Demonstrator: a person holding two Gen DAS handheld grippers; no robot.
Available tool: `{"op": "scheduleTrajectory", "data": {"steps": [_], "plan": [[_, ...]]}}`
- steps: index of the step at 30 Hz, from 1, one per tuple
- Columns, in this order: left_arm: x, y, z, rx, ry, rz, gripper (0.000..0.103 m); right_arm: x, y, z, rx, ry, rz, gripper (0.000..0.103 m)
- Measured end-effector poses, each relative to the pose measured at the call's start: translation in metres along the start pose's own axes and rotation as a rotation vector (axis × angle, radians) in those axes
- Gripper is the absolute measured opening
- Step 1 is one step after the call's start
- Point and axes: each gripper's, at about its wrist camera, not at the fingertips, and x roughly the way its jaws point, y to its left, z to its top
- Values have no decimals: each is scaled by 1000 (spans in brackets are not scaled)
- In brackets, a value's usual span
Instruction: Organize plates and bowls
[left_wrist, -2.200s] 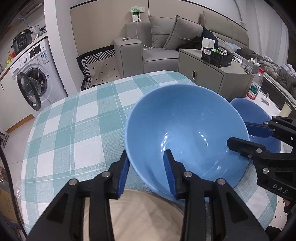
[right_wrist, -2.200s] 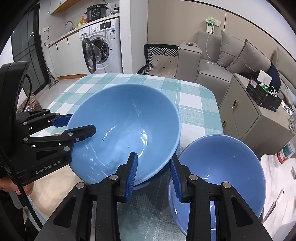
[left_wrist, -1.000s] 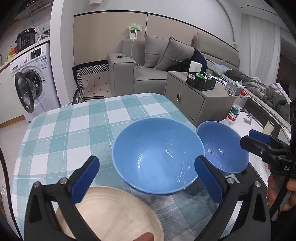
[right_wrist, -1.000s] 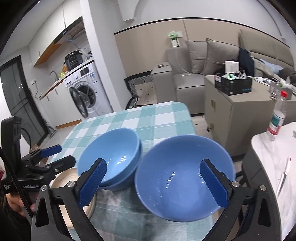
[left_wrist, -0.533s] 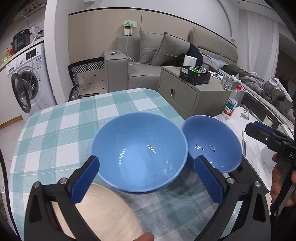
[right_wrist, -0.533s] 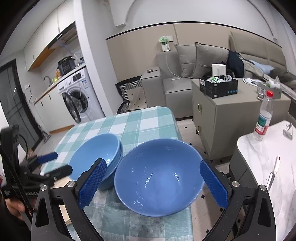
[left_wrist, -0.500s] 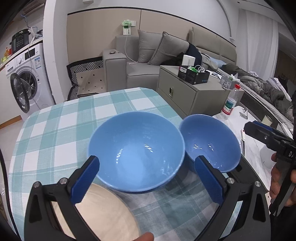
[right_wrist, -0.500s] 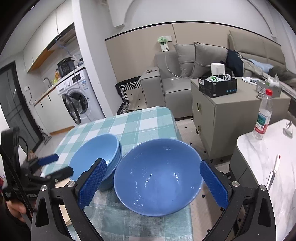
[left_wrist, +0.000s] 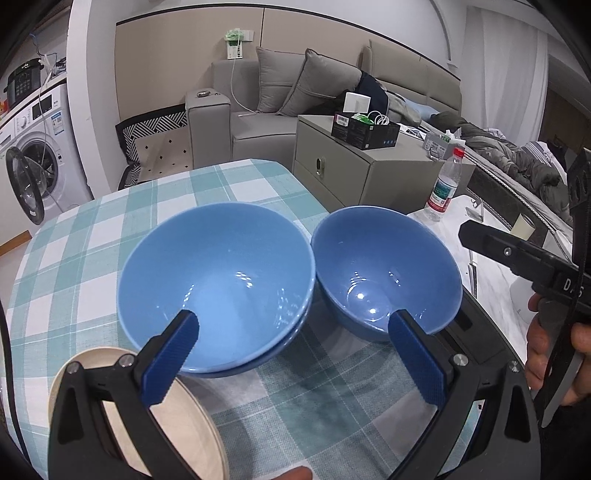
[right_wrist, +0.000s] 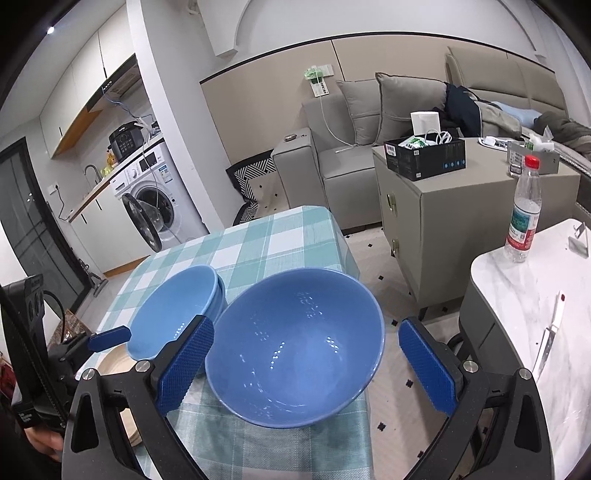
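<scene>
Setting: a small home, open-plan. A grey sofa (right_wrist: 354, 147) adjoins a kitchen strip with a washing machine (right_wrist: 155, 199), what appears to be a sink tap (right_wrist: 90, 171), and a cloth-covered bench (right_wrist: 258, 243).

The round cream-coloured plate (left_wrist: 177, 424) is half lost: left gripper's black frame covers part, bottom edge of pic cuts the rest. The lower pale-blue bowl (left_wrist: 284, 341) of the stacked pair shows only a rim sliver under the top one. Label text on the clear plastic water bottle w/ red cap (right_wrist: 523, 218) is too small to read.
</scene>
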Motion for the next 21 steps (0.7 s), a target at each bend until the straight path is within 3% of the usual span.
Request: {"op": "scheduleTrajectory", "data": {"steps": [6, 13, 17, 21], "plan": [[2, -11, -2, 18, 6, -56, 99, 9, -6, -3, 11, 22, 16, 102], [2, -26, -4, 72, 7, -109, 66, 14, -9, -3, 15, 29, 30, 102], [2, -31, -4, 74, 19, -134, 57, 14, -11, -4, 14, 25, 33, 102], [6, -33, -2, 59, 34, -145, 57, 17, -11, -5, 8, 28, 35, 100]]}}
